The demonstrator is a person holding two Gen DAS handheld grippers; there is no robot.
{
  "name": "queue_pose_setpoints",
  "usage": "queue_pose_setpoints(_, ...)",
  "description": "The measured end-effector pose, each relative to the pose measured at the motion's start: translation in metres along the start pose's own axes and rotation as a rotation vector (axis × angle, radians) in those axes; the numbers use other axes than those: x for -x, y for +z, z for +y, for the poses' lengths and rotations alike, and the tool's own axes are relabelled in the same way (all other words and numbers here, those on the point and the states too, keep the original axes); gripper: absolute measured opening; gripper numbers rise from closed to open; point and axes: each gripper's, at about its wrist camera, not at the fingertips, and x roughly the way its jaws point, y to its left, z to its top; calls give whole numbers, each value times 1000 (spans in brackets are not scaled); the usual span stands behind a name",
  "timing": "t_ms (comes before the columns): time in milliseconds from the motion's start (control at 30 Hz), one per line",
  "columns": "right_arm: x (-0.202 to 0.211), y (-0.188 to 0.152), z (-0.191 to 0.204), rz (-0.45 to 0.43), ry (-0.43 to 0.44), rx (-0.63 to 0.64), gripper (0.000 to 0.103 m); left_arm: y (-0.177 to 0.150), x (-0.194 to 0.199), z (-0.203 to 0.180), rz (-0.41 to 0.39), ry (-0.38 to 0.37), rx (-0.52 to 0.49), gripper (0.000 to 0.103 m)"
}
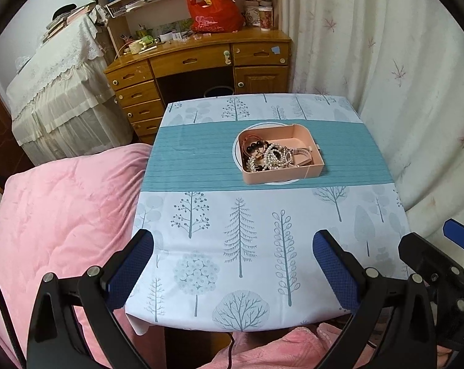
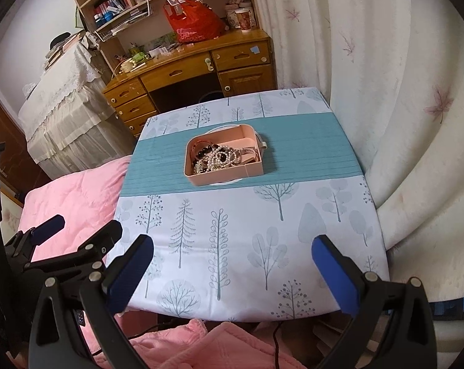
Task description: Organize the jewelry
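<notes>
Jewelry (image 1: 270,153) in pink box (image 1: 293,172); well beyond both grippers' spread fingers (image 2: 333,273)

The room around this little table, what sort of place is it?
Most likely a bedroom at home. A pink quilt lies beside the table, a cluttered wooden desk with bookshelves stands behind, and a curtain hangs alongside. A pink box of jewelry sits on the table.

A box (image 1: 282,166) sits on the middle of the tabletop (image 1: 201,246). The jewelry (image 1: 270,155) lies in it. A desk (image 1: 198,61) stands behind at 12 o'clock, a bed (image 1: 62,200) at 9 o'clock.
</notes>
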Motion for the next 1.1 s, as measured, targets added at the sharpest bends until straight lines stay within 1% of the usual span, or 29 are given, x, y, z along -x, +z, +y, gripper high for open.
queue_pose_setpoints(233, -1, 3, 1, -5, -9, 8, 103, 3, -1, -1, -14, -1, -3, 102)
queue_pose_setpoints(667, -7, 13, 6, -2, -15, 29, 103, 13, 0, 2, -62, 6, 35, 102)
queue_pose_setpoints(1100, -8, 16, 7, -2, -15, 39, 103, 17, -4, 1, -47, -3, 38, 102)
